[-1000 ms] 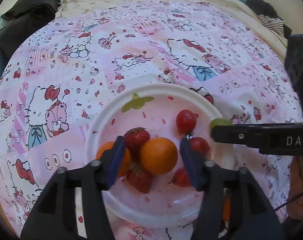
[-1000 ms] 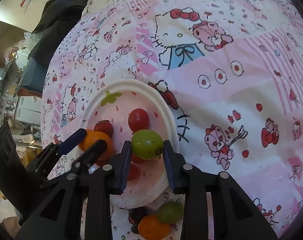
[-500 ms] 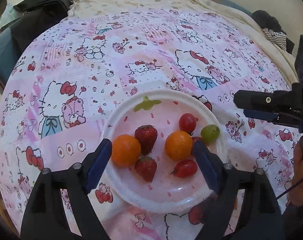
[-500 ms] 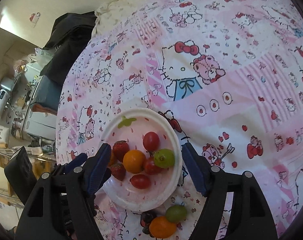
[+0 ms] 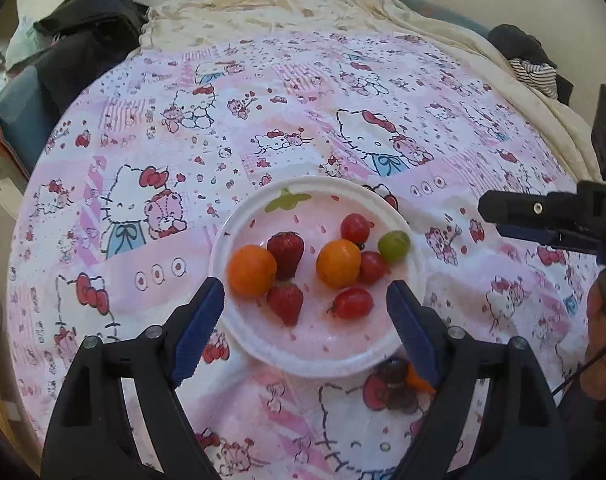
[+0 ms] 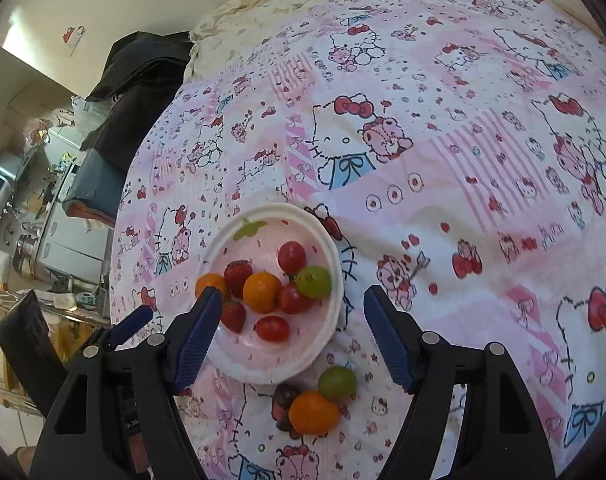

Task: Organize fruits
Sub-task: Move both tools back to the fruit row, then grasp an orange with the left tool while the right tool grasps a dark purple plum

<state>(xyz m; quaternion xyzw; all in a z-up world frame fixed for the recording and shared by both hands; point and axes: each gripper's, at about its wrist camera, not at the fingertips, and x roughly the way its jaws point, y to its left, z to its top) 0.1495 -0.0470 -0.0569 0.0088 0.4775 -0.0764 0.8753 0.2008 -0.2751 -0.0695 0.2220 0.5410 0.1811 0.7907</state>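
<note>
Just below the plate on the bed, we see the loose orange, green grape and dark fruit lying between our spread, empty right tool, nearer than the equally spread left tool.

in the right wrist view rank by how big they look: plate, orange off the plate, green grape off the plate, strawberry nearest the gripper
1. plate
2. orange off the plate
3. green grape off the plate
4. strawberry nearest the gripper

The last two look close; the grape lies nearer the camera, so that order is unsure.
</note>
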